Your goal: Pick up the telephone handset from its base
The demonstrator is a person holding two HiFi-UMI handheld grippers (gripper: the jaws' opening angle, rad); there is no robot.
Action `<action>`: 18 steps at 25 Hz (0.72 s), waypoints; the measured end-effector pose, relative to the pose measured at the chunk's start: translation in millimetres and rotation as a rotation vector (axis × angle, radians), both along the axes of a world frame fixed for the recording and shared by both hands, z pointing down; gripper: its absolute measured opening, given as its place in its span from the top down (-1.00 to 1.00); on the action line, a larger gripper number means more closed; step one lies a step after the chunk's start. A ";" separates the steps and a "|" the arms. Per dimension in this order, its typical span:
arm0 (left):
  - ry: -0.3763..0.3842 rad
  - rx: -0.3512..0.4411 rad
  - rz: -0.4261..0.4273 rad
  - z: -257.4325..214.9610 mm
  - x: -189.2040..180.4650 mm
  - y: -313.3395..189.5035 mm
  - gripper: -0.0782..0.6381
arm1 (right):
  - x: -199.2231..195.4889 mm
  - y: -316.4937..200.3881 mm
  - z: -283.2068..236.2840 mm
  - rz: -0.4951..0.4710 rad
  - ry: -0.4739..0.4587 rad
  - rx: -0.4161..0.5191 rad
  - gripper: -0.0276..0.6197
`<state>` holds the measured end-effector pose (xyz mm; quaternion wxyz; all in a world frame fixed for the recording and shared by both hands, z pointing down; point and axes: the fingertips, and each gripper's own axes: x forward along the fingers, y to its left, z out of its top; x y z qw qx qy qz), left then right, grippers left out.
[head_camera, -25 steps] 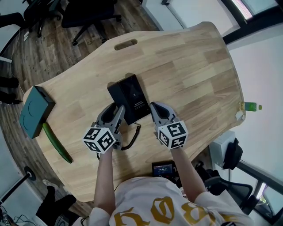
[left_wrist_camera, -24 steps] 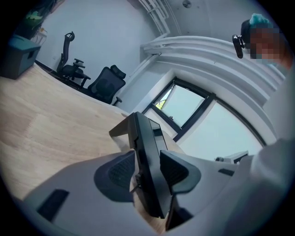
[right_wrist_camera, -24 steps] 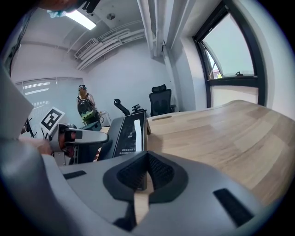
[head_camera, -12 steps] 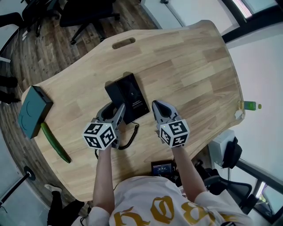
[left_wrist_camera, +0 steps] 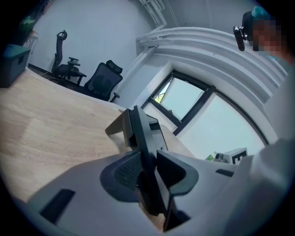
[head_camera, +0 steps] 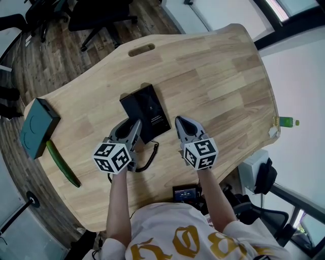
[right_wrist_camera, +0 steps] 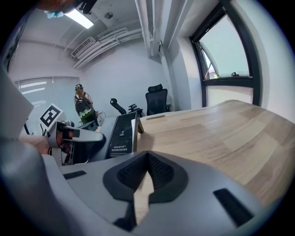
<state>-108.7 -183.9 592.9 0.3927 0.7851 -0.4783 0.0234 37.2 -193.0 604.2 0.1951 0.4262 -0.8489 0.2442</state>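
A black telephone base point(head_camera: 155, 109) lies on the wooden table point(head_camera: 213, 76), with its handset point(head_camera: 130, 107) along its left side and a coiled cord point(head_camera: 150, 156) trailing toward me. My left gripper point(head_camera: 132, 128) sits over the near end of the handset. In the left gripper view the handset point(left_wrist_camera: 137, 131) stands between the jaws of that gripper point(left_wrist_camera: 147, 166), which have just been closing and now press on it from both sides. My right gripper point(head_camera: 184, 125) rests just right of the base, shut and holding nothing point(right_wrist_camera: 147, 159); the phone point(right_wrist_camera: 120, 133) is to its left.
A teal box point(head_camera: 36, 128) and a long green object point(head_camera: 62, 163) lie at the table's left edge. A slot point(head_camera: 142, 50) is cut near the far edge. Office chairs point(head_camera: 101, 15) stand beyond the table, and a green bottle point(head_camera: 287, 122) lies off to the right.
The left gripper's jaws have closed in on the handset. Both hands have stayed nearly where they were.
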 end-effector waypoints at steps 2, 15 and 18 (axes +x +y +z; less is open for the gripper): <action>-0.001 0.007 -0.003 -1.3 -0.3 0.4 0.47 | -0.3 -0.1 -1.4 -0.002 0.002 0.004 0.90; 0.079 0.023 -0.004 -7.0 1.0 2.6 0.52 | -1.6 0.1 -4.1 0.004 -0.012 0.003 0.90; 0.126 0.020 -0.008 -7.2 -0.1 3.1 0.54 | -4.4 2.3 -3.8 -0.005 -0.012 -0.001 0.90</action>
